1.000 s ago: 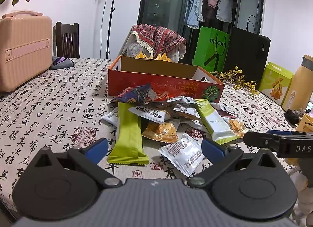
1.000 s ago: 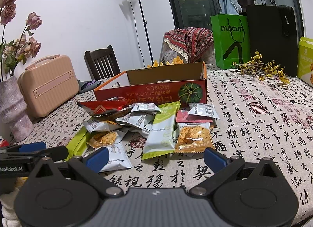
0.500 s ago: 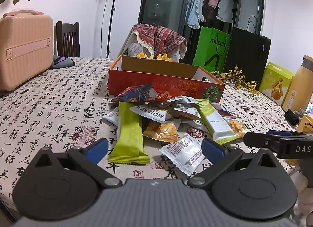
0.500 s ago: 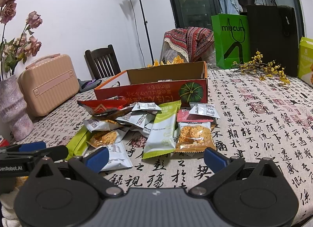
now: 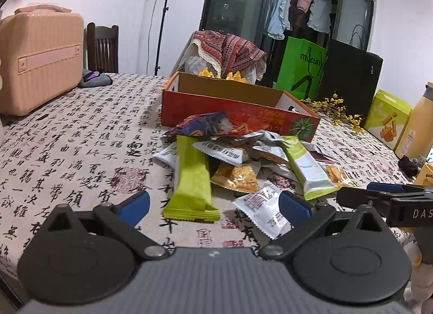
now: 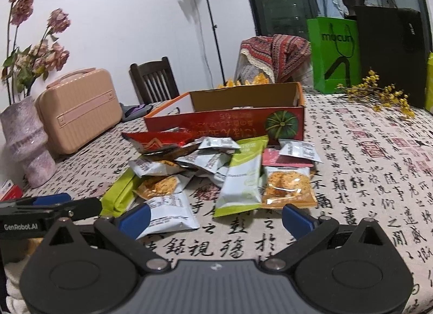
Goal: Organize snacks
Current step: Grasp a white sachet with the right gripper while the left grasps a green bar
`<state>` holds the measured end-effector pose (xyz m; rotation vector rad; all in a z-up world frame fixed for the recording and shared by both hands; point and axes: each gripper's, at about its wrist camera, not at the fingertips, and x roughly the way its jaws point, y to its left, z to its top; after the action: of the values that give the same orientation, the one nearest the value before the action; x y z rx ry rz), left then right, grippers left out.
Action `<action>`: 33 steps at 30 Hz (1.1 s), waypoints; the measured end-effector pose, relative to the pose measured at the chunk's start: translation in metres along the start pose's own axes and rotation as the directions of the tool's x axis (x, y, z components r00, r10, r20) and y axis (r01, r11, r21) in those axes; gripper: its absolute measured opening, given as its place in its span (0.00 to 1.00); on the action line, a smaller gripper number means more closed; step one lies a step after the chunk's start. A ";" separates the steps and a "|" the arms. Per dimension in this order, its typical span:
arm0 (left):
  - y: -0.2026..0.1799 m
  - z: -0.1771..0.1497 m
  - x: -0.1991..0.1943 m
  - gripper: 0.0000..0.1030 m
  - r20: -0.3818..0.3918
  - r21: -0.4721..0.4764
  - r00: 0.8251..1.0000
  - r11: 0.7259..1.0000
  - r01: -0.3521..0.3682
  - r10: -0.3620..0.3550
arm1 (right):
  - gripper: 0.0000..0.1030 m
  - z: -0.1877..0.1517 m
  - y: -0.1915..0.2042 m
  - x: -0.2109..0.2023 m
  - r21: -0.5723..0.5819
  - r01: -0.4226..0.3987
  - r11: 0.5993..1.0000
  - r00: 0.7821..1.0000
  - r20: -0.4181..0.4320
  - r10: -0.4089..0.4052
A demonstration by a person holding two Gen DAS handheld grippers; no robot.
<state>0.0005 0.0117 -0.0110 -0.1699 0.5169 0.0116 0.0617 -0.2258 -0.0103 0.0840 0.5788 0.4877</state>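
Snacks lie heaped on the table just before the orange box, so both wide-open, empty grippers, left and right, should take 1 packet from the pile's near edge.

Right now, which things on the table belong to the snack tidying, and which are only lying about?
For the job:
- pile of snack packets
- long green packet
- open orange box
- left tongs and right tongs, both open

Lying about:
- pink case
- vase
- green bag
- yellow flowers
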 end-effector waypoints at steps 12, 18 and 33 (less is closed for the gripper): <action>0.034 -0.003 -0.003 1.00 -0.021 -0.045 0.999 0.998 -0.049 0.049 | 0.92 -0.002 0.050 0.039 -0.154 -0.071 0.986 0.997 -0.046 0.064; 0.052 -0.004 -0.005 1.00 -0.021 -0.079 0.996 0.993 -0.085 0.084 | 0.75 -0.002 0.065 0.070 -0.160 -0.119 0.980 0.990 -0.091 0.105; 0.071 -0.002 0.003 1.00 -0.043 -0.120 0.994 0.988 -0.102 0.097 | 0.49 -0.007 0.080 0.087 -0.240 -0.086 0.967 0.992 -0.107 0.062</action>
<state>-0.0016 0.0810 -0.0255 -0.2643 0.5620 0.1382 0.0876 -0.1153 -0.0431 -0.1548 0.6092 0.6357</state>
